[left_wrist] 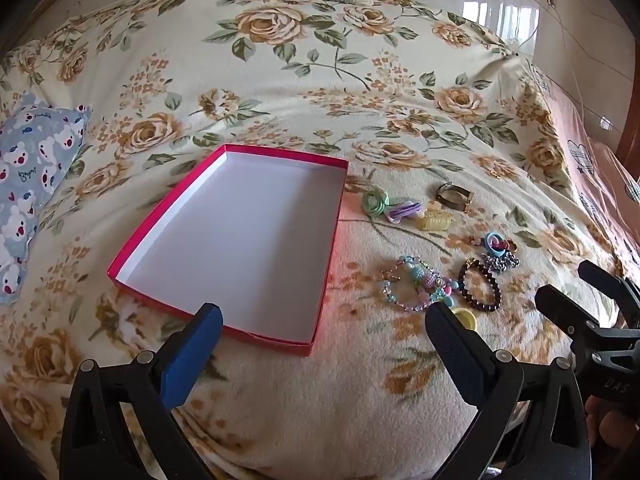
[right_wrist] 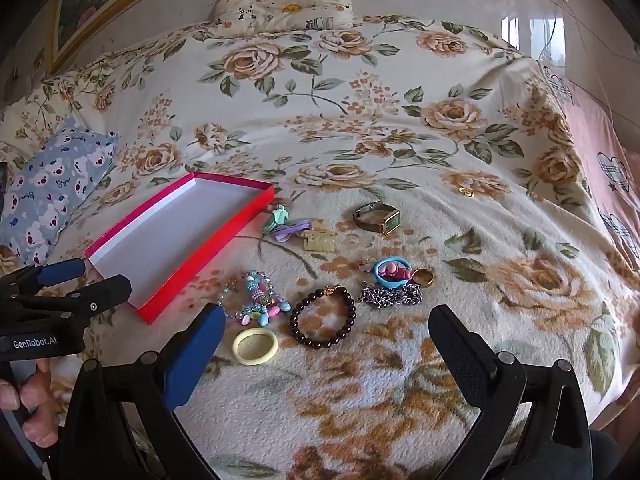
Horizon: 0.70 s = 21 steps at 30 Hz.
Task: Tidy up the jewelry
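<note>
Jewelry and an open red box [left_wrist: 132, 258] laid out on a bed covered by a cream blanket [left_wrist: 280, 80] printed with roses.

A panda-print pillow [right_wrist: 286, 2] lay at the far wall and a blue bear-print cushion [left_wrist: 32, 168] to the left. The shallow, white-lined box lay flat, its long axis running from near-left to far-right in the right wrist view. Just right of it were scattered a dark beaded bracelet [right_wrist: 323, 317], a pastel bead cluster [right_wrist: 256, 300], a yellow hair tie [right_wrist: 255, 346], a silver chain [right_wrist: 391, 293], a watch [right_wrist: 378, 218] and hair clips [right_wrist: 304, 232]. The left gripper [left_wrist: 320, 352] and right gripper [right_wrist: 324, 354] both hovered with jaws spread wide, gripping nothing.
</note>
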Available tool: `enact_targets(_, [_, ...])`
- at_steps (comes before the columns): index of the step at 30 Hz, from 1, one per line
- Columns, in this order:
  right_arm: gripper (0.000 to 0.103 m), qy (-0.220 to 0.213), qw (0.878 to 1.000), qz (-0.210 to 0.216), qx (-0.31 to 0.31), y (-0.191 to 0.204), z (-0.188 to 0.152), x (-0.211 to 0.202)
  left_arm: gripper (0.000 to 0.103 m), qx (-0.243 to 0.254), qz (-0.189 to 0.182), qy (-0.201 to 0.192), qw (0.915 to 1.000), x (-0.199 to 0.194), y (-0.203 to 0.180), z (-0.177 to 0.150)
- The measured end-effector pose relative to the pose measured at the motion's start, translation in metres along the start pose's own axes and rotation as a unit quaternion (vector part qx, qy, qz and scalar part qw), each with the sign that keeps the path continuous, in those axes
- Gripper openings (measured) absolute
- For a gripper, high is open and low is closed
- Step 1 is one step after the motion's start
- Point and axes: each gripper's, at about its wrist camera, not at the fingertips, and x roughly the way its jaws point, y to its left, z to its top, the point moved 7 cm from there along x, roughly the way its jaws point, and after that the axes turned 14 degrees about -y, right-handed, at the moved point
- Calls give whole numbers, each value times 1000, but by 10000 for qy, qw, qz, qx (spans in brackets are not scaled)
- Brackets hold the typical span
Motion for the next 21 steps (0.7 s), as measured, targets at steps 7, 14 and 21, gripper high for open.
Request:
enact_targets(7, [102, -35, 10000, 12, 12, 1, 0, -9, 102, -15, -2, -16, 10000, 1, 1, 2])
enact_targets(14, [102, -10, 10000, -1, -51, 5, 1, 2, 102, 0, -36, -14, 10000, 2, 1, 2])
enact_targets(21, [102, -43, 10000, 54, 18, 1, 4, -1, 102, -3, -32, -19, 10000, 2, -1, 1])
